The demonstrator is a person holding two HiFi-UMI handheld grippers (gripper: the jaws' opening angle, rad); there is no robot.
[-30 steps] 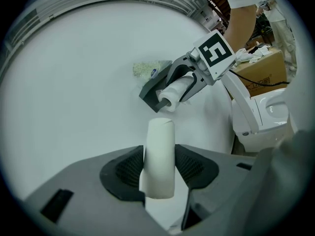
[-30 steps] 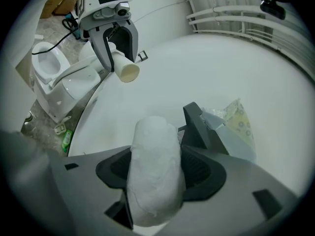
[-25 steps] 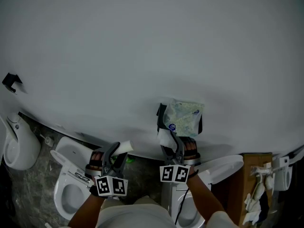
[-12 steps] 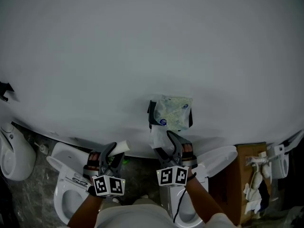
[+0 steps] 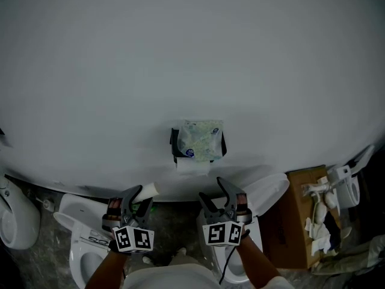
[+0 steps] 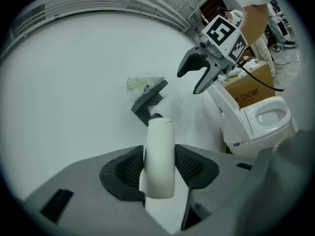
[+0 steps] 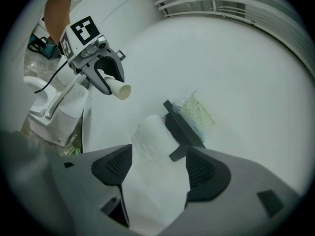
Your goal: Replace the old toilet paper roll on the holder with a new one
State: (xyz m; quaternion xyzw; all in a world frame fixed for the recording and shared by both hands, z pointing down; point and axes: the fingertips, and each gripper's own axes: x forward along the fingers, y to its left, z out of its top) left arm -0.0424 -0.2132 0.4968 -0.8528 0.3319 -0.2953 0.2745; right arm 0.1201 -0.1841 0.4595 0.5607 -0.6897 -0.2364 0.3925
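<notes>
Now the right hand-held gripper [image 5: 218, 188], just opened wide and empty, faces the white paper roll [image 5: 192, 163] on the black wall holder [image 5: 174, 144] mid-frame; the left hand-held gripper [image 5: 139, 192] pinches the pale cardboard tube [image 6: 160, 156] by one end and may drop it.

Pale wall [image 5: 192, 53], toilets [image 5: 77, 215], cardboard box [image 5: 295, 218]

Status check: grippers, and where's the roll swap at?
Left gripper shut on empty cardboard tube. Right gripper just opened, holding nothing, apart from holder. White roll sits on holder. Nothing in the way.
</notes>
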